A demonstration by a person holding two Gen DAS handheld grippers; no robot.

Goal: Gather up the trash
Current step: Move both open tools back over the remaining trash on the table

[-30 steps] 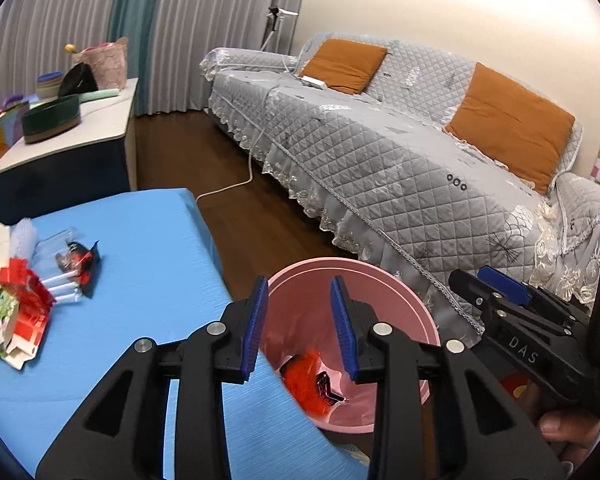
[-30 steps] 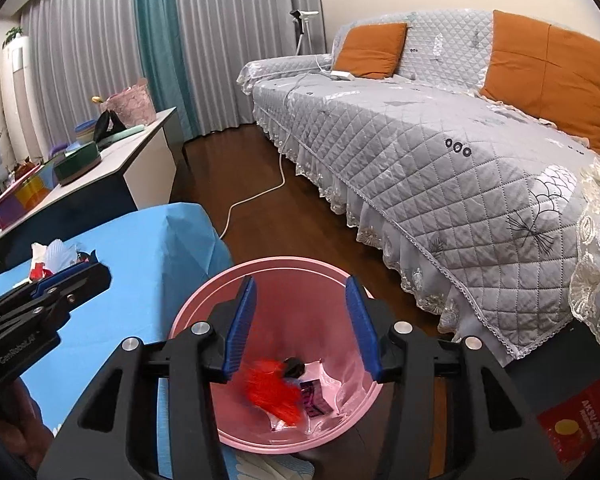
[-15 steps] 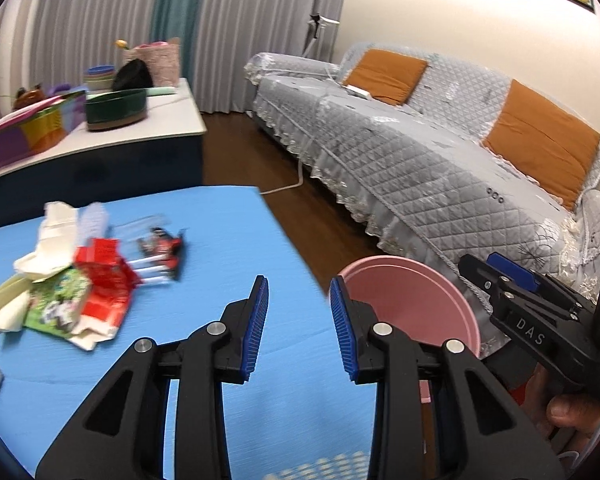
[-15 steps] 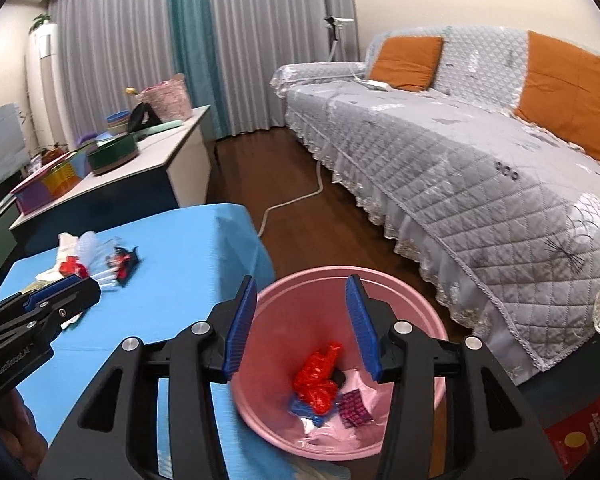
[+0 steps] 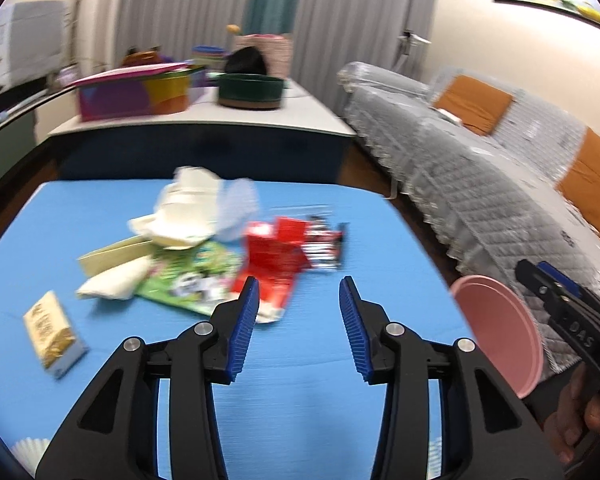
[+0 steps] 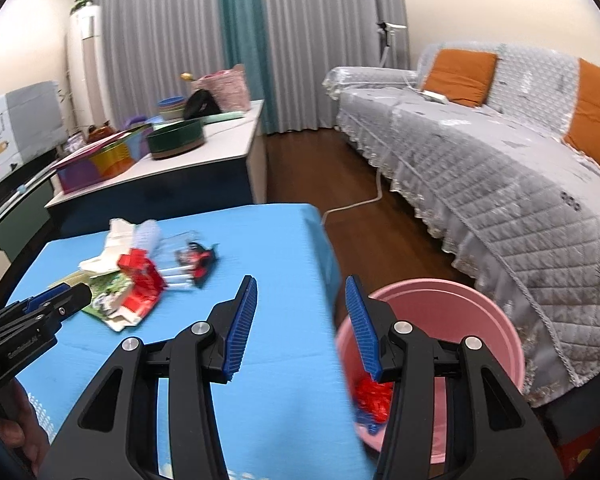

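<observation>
- hovering over the blue table (image 5: 320,380), the left gripper (image 5: 298,328) fills the lower middle of its own view; its jaws are spreading apart with nothing between them, only bare blue surface showing in the gap.
- trash pile (image 5: 220,248) lies just above the left gripper's tips in the centre of that view — blurred, but a red wrapper (image 5: 276,256), a green printed packet (image 5: 192,276), white crumpled paper (image 5: 188,212) and a dark red-and-black wrapper (image 5: 326,246) can be made out, all touching or overlapping.
- a small tan box (image 5: 52,334) sits apart from the pile, at the left of the frame.
- pink bin (image 5: 500,332) shows at the right edge of the left view, beside the table's edge, and the right gripper (image 5: 556,292) crosses in front of it with a hand (image 5: 584,412) on its handle at lower right.
- in the right wrist view the right gripper (image 6: 302,328) is released — jaws apart, empty; its left finger is over the blue table, its right finger over the bin's rim.
- the pink bin (image 6: 480,320) stands on the floor at lower right of this frame, just beside the table's corner, with red trash (image 6: 374,398) and something blue in the bottom.
- the same pile (image 6: 140,276) lies at middle left of the right view, and the left gripper (image 6: 44,308) reaches in from the left edge toward it, not touching.
- behind, a white-topped counter (image 6: 228,148) holds a dark green bowl (image 6: 176,142); a grey quilted sofa (image 6: 500,168) with orange cushions runs along the right.
</observation>
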